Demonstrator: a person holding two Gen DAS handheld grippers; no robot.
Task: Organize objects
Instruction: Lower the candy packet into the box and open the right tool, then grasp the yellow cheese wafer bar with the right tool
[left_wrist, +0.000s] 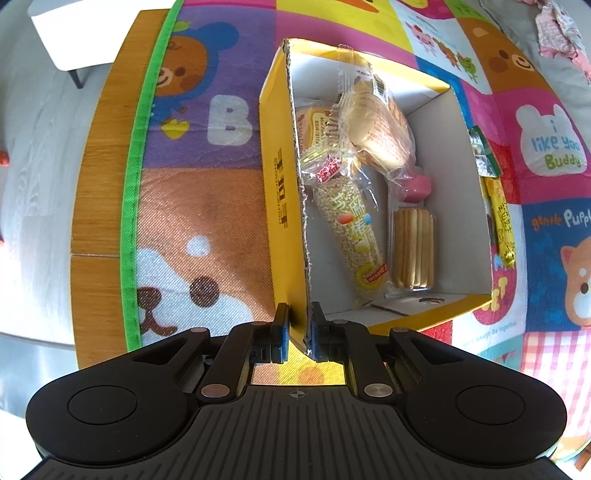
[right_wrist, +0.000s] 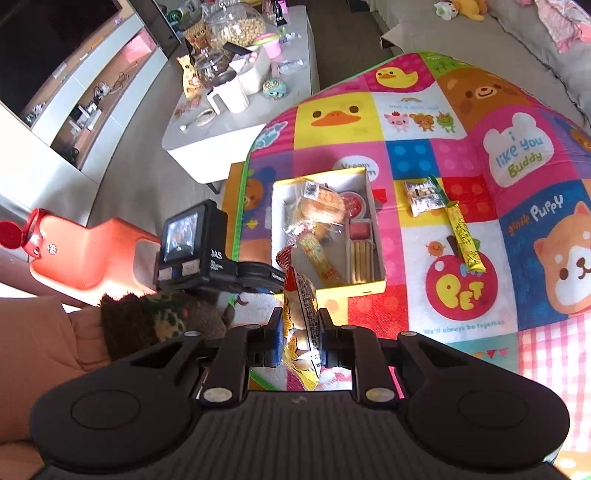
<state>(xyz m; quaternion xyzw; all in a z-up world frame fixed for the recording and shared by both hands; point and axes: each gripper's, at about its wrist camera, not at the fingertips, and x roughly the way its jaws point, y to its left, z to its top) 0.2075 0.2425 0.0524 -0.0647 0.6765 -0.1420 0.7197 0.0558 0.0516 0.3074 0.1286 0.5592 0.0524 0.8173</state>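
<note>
Above mat — left claw (left_wrist: 298, 332) pinching box wall (left_wrist: 284, 206), right claw (right_wrist: 300, 338) gripping snack packet (right_wrist: 301, 295).

a home living room: tv (right_wrist: 55, 40), cluttered coffee table (right_wrist: 240, 99), children's cartoon mat (right_wrist: 461, 155).

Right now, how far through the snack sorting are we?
Done: the yellow box already holds several snacks, including a sesame bar and biscuits. In hand: right tongs grip a snack packet; left tongs pinch the box wall. Left: a yellow stick pack and a small clear packet lie on the mat.
</note>
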